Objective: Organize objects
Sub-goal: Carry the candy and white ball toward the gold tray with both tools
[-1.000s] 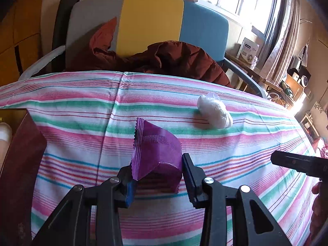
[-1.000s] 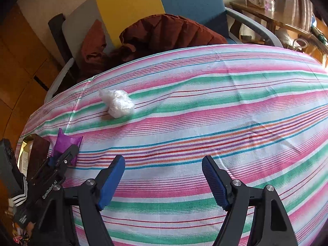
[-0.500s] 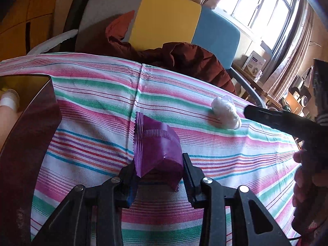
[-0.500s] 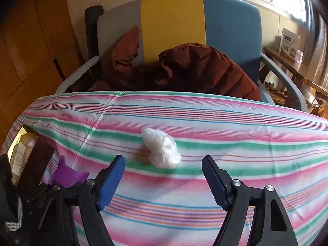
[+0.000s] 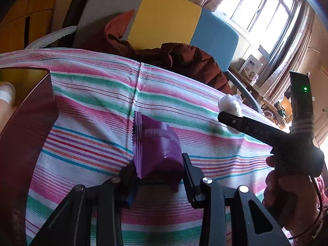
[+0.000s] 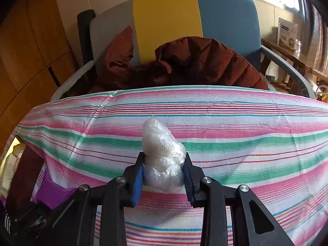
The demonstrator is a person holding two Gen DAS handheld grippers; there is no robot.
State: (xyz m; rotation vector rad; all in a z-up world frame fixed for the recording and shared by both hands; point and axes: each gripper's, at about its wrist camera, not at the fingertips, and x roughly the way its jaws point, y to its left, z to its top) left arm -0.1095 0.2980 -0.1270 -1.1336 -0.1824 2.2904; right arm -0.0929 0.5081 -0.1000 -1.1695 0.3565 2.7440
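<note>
My left gripper (image 5: 158, 169) is shut on a purple foil packet (image 5: 155, 145) and holds it over the striped tablecloth (image 5: 92, 102). My right gripper (image 6: 163, 173) is shut on a crumpled white plastic bundle (image 6: 162, 153) that rests on the striped cloth (image 6: 246, 133). In the left wrist view the right gripper's finger (image 5: 246, 126) reaches to the white bundle (image 5: 230, 104) at the right. The purple packet (image 6: 52, 191) shows at the lower left of the right wrist view.
A dark brown box (image 5: 22, 133) with an open top stands at the table's left edge. Behind the table is a grey, yellow and blue chair (image 6: 174, 24) with a brown jacket (image 6: 194, 65) on it. A window and shelf lie far right.
My right gripper moved forward to the white bundle and shut on it. My left gripper kept hold of the purple packet and shifted left toward the brown box.
</note>
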